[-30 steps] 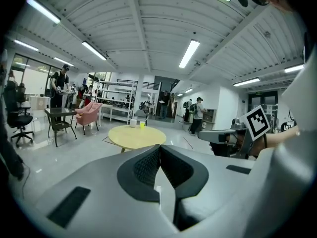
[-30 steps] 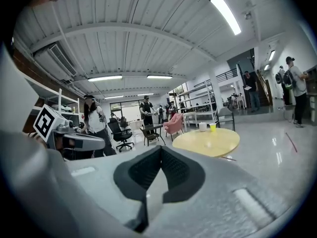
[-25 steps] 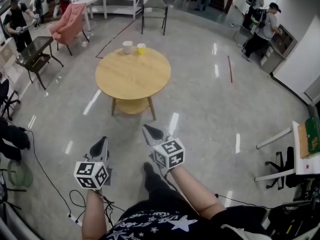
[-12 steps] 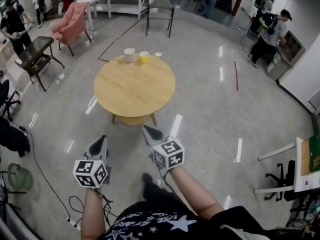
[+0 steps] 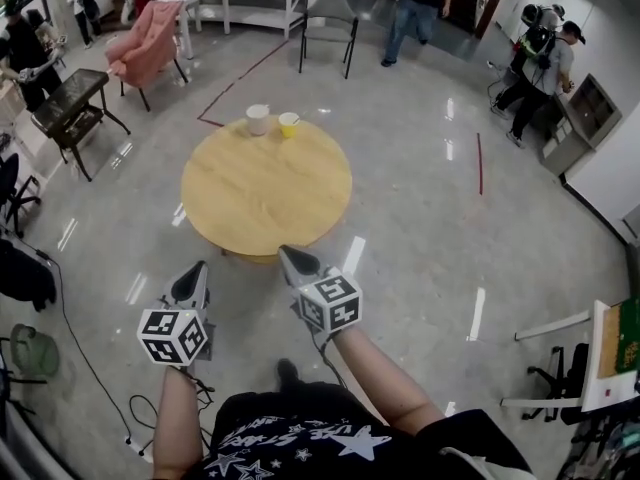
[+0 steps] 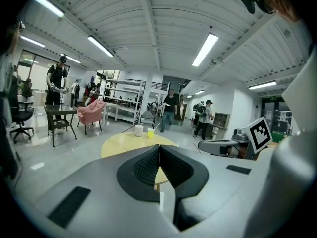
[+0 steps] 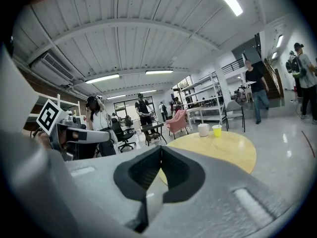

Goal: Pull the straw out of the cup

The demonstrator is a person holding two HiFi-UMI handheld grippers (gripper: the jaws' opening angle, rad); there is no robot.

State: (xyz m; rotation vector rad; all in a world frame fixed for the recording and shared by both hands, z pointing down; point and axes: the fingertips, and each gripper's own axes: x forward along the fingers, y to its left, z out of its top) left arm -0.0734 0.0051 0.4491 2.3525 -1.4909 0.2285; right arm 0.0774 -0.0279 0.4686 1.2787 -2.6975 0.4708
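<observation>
A small yellow cup (image 5: 288, 124) with a thin straw stands at the far edge of a round wooden table (image 5: 266, 186); a white cup (image 5: 258, 119) stands just left of it. Both cups also show in the left gripper view, yellow cup (image 6: 150, 132) and white cup (image 6: 138, 130), and in the right gripper view, yellow cup (image 7: 217, 130) and white cup (image 7: 203, 129). My left gripper (image 5: 191, 279) and right gripper (image 5: 293, 259) hang side by side over the floor at the table's near edge, far from the cups. Both are shut and hold nothing.
A grey chair (image 5: 330, 23) stands beyond the table, a pink armchair (image 5: 147, 39) and a dark side table (image 5: 70, 101) at the back left. Several people stand around the room's edges. Cables (image 5: 90, 358) lie on the floor at the left.
The table and cups have drawn nearer in the head view; the table's near edge now reaches the gripper tips. Both grippers stay shut and side by side.
</observation>
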